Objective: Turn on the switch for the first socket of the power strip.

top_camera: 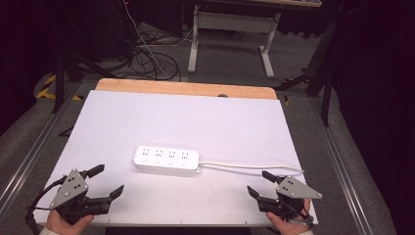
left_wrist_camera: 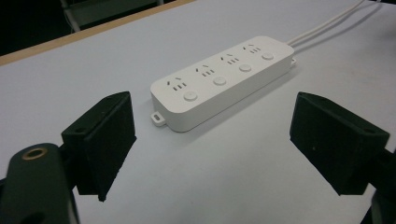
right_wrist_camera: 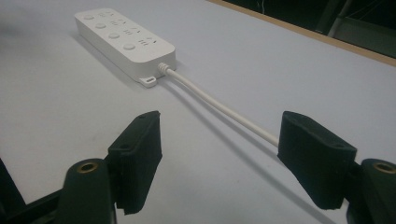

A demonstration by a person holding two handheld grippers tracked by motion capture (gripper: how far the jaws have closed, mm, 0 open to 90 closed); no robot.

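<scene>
Now, power strip: a white power strip (top_camera: 167,160) lies flat near the middle of the table, with four sets of holes and four round buttons on top.
Containers: nothing on the table holds other things; the holes of the strip have no plugs in them.
Cord: a white cord (top_camera: 249,167) comes out of the strip's end at 3 o'clock and runs to the table's edge at 3 o'clock.
Left gripper: the left gripper (top_camera: 109,180) sits at 7 o'clock from the strip, held by a hand (top_camera: 63,223); its jaws are wide apart and hold nothing.
Right gripper: the right gripper (top_camera: 261,182) sits at 5 o'clock from the strip, held by the other hand (top_camera: 288,224); its jaws are wide apart too, and the cord passes near them without touching.
Table: a white table top (top_camera: 171,120) with a wooden edge (top_camera: 186,88) at 12 o'clock.
Room: dark, with a grey floor (top_camera: 352,147), loose cables (top_camera: 151,58) and a white table frame (top_camera: 230,34) at 12 o'clock.
</scene>
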